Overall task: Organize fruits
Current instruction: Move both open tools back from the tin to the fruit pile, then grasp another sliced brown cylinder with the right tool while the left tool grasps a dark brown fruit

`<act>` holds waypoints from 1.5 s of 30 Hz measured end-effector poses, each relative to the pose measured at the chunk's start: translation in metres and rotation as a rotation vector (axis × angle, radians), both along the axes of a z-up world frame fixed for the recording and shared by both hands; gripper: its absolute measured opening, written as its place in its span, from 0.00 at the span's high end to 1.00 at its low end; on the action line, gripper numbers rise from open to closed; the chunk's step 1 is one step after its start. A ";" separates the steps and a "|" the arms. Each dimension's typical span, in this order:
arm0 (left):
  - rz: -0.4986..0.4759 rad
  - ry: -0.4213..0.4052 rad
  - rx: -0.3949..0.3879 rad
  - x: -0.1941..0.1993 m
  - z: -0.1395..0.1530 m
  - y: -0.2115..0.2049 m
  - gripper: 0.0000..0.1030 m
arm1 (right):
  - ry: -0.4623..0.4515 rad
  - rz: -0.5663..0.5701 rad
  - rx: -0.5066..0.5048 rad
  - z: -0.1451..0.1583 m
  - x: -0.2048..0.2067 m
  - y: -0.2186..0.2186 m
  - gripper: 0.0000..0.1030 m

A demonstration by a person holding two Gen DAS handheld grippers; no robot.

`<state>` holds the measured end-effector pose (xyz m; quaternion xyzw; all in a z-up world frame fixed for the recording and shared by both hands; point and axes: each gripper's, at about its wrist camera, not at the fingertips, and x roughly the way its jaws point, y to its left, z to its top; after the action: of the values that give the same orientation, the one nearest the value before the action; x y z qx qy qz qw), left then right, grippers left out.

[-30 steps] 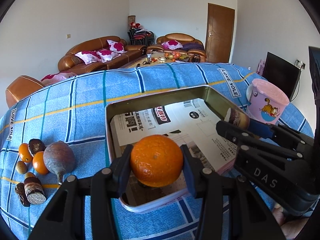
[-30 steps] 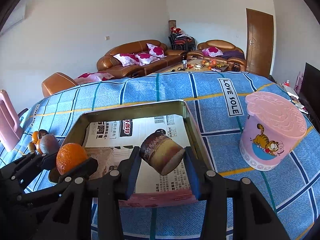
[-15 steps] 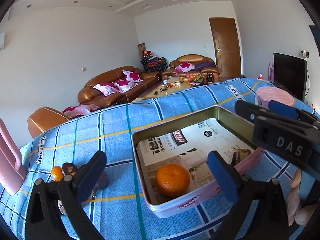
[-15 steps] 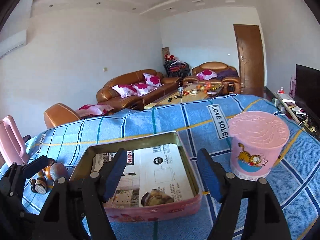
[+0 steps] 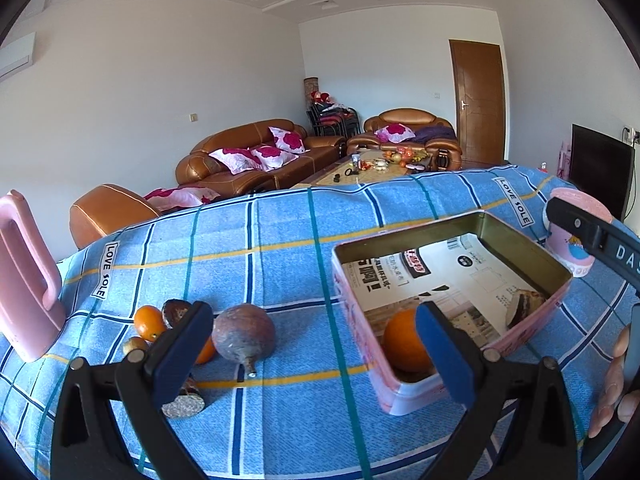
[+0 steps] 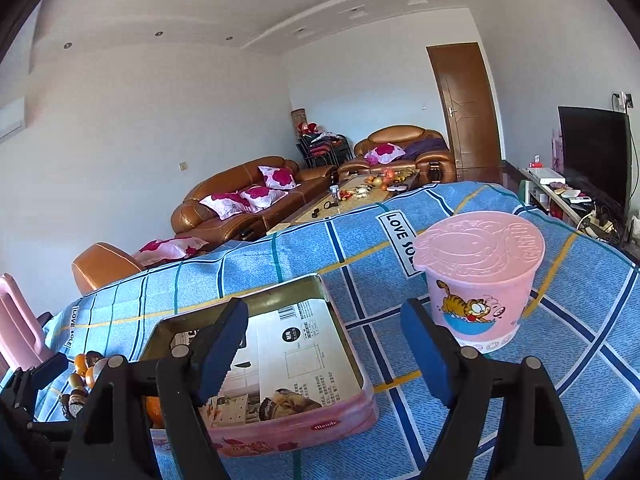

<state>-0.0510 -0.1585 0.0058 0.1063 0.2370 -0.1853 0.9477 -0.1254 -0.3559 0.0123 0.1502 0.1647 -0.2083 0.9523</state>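
Both grippers have released and backed off with jaws wide and empty, the left gripper leaving the orange and the right gripper the brown fruit piece in the tin at lower centre, so the loose fruits at lower left remain.

I see white walls, a brown leather sofa with floral cushions, a wooden door, and a television.
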 end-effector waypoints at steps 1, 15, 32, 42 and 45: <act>0.004 0.001 -0.002 0.001 0.000 0.004 0.00 | -0.003 -0.006 -0.011 0.001 -0.001 0.002 0.22; 0.059 0.056 -0.038 0.020 -0.003 0.054 0.00 | 0.007 -0.029 -0.144 0.008 -0.007 0.043 0.22; 0.132 0.056 -0.038 0.038 -0.003 0.111 0.00 | 0.045 0.139 -0.128 0.005 0.028 0.131 0.22; 0.232 0.056 0.010 0.060 -0.006 0.159 0.00 | 0.095 0.261 -0.135 0.000 0.052 0.181 0.22; 0.271 0.072 0.022 0.070 -0.008 0.179 0.00 | 0.134 0.300 -0.138 -0.004 0.061 0.193 0.22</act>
<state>0.0192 0.0202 -0.0018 0.0771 0.2849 -0.0564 0.9538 -0.0645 -0.1632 0.0088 0.0438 0.2336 -0.0844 0.9677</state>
